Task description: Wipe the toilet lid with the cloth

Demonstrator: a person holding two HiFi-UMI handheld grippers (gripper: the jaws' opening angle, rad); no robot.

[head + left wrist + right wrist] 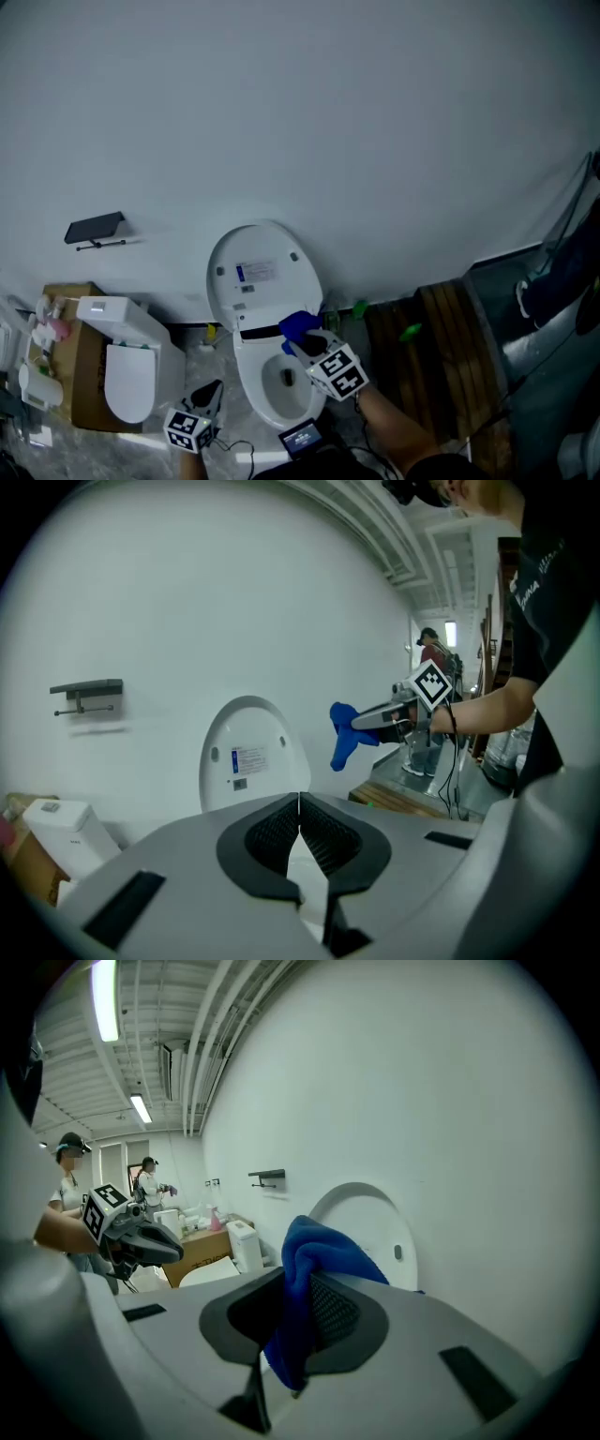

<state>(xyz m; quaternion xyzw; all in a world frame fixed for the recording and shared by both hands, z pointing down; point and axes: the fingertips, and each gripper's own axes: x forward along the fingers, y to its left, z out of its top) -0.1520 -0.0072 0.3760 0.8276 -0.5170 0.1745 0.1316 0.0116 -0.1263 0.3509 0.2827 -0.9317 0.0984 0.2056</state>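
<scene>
The toilet lid [262, 272] is white and rounded. It stands raised, upright against the pale wall [309, 112], above the open toilet bowl [279, 386]. Its inner face carries a label [253, 273] with a blue mark and two small dark bumpers near the rim. The cloth [300, 325] is bright blue and bunched. In the head view it lies over the lower right edge of the lid, by the hinge. In the left gripper view it hangs in the air to the right of the lid, apart from it. The right gripper [298, 1312] has its jaws clamped on the cloth: the fabric rises in a fold above the pads and trails down between them. The left gripper [299, 808] has its jaws together, the ribbed pads meeting with nothing between them. It is held low at the bowl's left front. The cloth covers one of the right gripper's pads and hides the lid's left side in that gripper's view. The right gripper and the person's forearm [398, 427] cover part of the bowl's right rim. The print on the label is too small to read.
</scene>
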